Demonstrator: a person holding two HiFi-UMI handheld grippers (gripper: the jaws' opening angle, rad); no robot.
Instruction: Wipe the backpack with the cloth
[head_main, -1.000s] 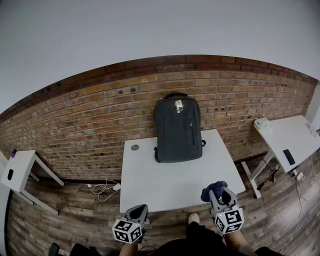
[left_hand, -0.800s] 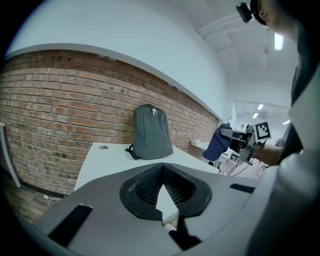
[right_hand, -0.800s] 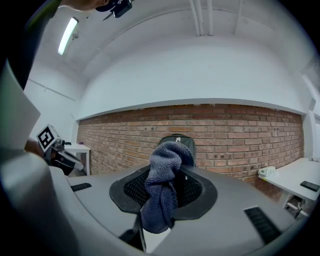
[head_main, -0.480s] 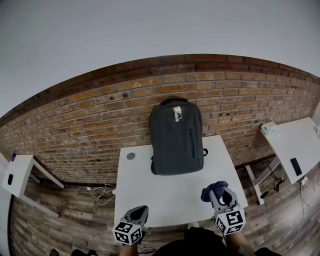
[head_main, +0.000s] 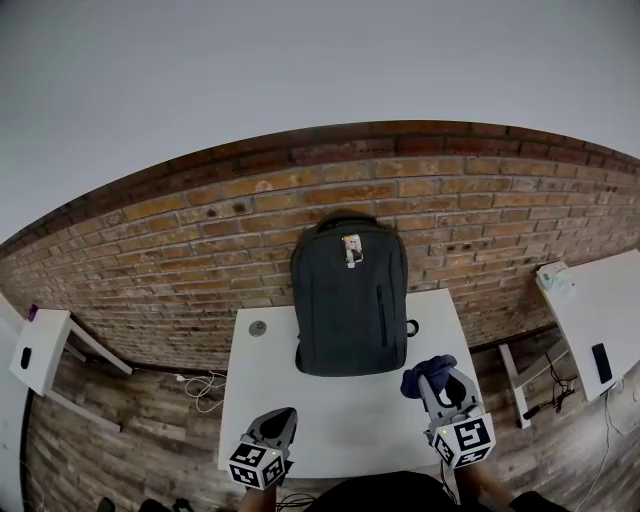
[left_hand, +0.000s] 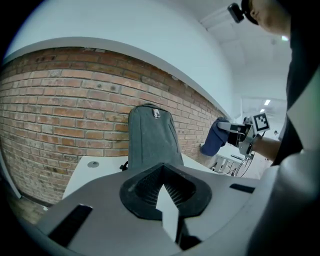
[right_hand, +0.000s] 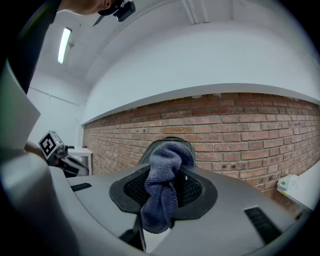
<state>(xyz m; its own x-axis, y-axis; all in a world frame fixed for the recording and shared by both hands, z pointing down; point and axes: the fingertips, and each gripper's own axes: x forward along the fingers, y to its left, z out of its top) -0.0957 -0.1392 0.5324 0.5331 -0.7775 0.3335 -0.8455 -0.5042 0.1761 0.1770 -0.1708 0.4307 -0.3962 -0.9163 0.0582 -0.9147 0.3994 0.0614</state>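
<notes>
A dark grey backpack (head_main: 350, 298) stands upright on the white table (head_main: 320, 420), leaning against the brick wall; it also shows in the left gripper view (left_hand: 151, 139) and, mostly hidden by the cloth, in the right gripper view (right_hand: 150, 149). My right gripper (head_main: 440, 378) is shut on a dark blue cloth (head_main: 424, 374), bunched between its jaws (right_hand: 162, 192), and hangs over the table's right front, short of the backpack. My left gripper (head_main: 277, 424) is at the table's front edge, shut with nothing in it (left_hand: 167, 192).
A small round grey disc (head_main: 257, 328) lies on the table left of the backpack. A white side table (head_main: 595, 310) with a phone (head_main: 602, 362) stands at the right, another white table (head_main: 40, 345) at the left. Cables lie on the wooden floor (head_main: 196, 385).
The view has drawn closer to the table and backpack; the backpack looks larger and lower in the frame. Both grippers keep the same places in the head view.
</notes>
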